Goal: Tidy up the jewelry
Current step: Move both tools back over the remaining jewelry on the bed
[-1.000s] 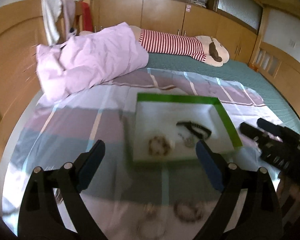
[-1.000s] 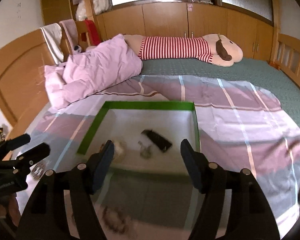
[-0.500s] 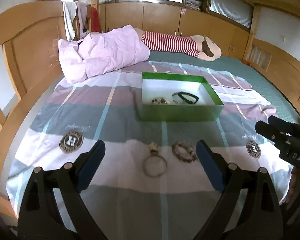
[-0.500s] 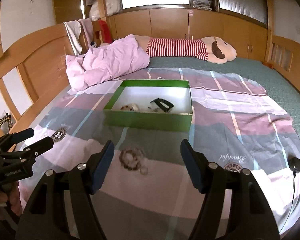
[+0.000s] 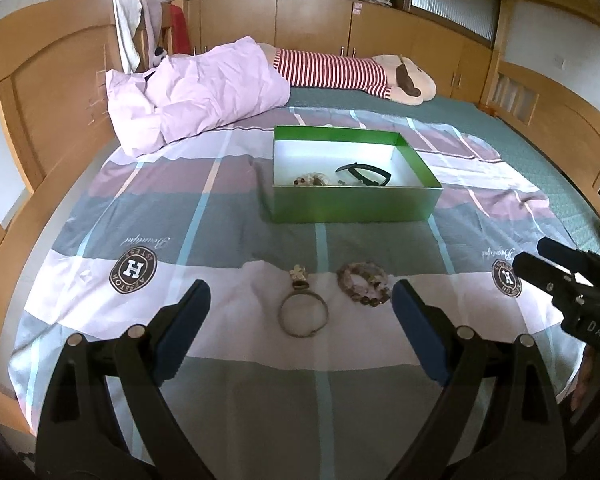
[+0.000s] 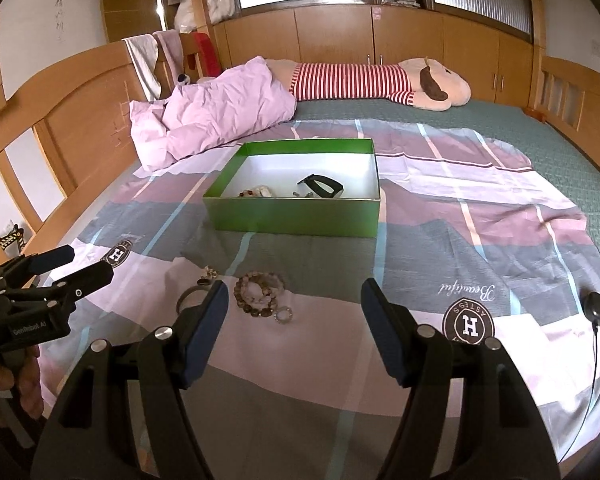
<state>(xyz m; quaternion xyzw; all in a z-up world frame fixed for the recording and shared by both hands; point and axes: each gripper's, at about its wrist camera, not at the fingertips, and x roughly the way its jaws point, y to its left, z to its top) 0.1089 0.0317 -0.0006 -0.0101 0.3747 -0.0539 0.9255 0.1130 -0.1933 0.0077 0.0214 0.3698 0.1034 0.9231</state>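
A green box (image 5: 356, 201) (image 6: 292, 218) stands on the bed and holds a black band (image 5: 363, 173) (image 6: 320, 185) and a beaded bracelet (image 5: 310, 179) (image 6: 256, 191). In front of it on the sheet lie a metal bangle with a charm (image 5: 303, 310) (image 6: 192, 292), a beaded bracelet (image 5: 363, 282) (image 6: 259, 293) and a small ring (image 6: 283, 315). My left gripper (image 5: 300, 316) (image 6: 66, 266) is open and empty above the bangle. My right gripper (image 6: 294, 310) (image 5: 540, 258) is open and empty over the beaded bracelet.
A pink pillow (image 5: 196, 98) and a striped plush toy (image 5: 360, 74) lie at the far side of the bed. Wooden bed rails (image 5: 52, 80) run along the left and right. A small black disc on a cable (image 6: 596, 307) lies at the right.
Both grippers have pulled back from the green box toward the near edge of the bed. The loose jewelry on the sheet has come into full view.
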